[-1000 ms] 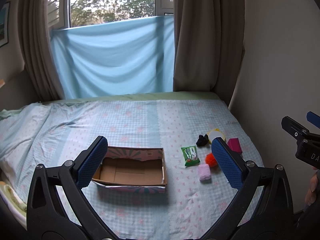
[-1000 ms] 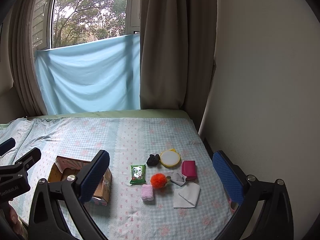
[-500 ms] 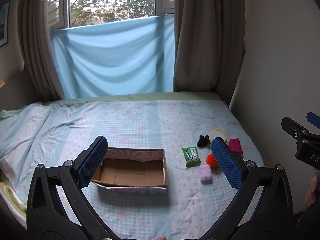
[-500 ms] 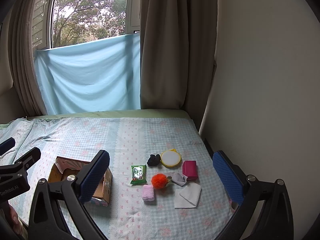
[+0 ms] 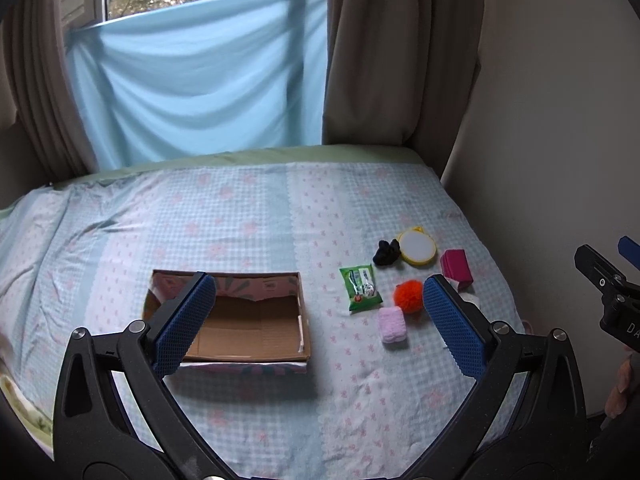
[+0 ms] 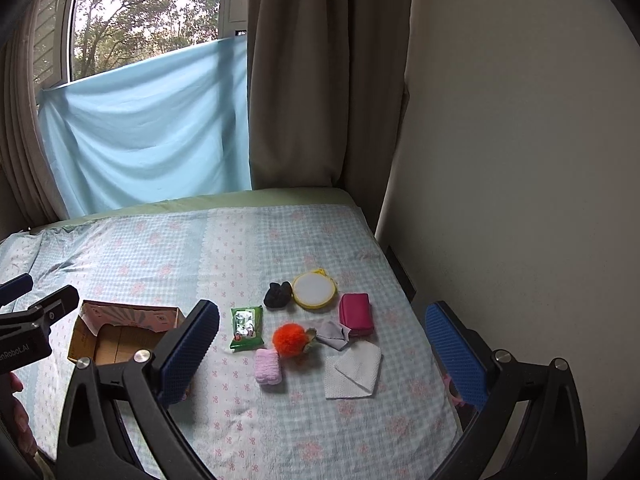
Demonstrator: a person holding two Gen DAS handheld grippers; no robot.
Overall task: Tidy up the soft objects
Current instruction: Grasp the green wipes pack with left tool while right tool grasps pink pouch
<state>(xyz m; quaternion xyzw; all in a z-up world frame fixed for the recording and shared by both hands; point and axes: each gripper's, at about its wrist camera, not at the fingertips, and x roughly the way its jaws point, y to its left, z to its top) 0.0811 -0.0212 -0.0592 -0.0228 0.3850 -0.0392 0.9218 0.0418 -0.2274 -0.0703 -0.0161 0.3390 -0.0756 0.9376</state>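
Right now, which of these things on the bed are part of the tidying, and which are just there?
For the job: cardboard box, pink towel roll, orange pompom, black sock, white cloth, grey cloth.

Just there, probably: curtains, blue sheet, window.

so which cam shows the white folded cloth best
The right wrist view. There the white folded cloth lies fully in sight on the bedspread, just right of the orange pompom. In the left wrist view the left claw has one blue finger covering nearly all of it; only a white sliver shows.
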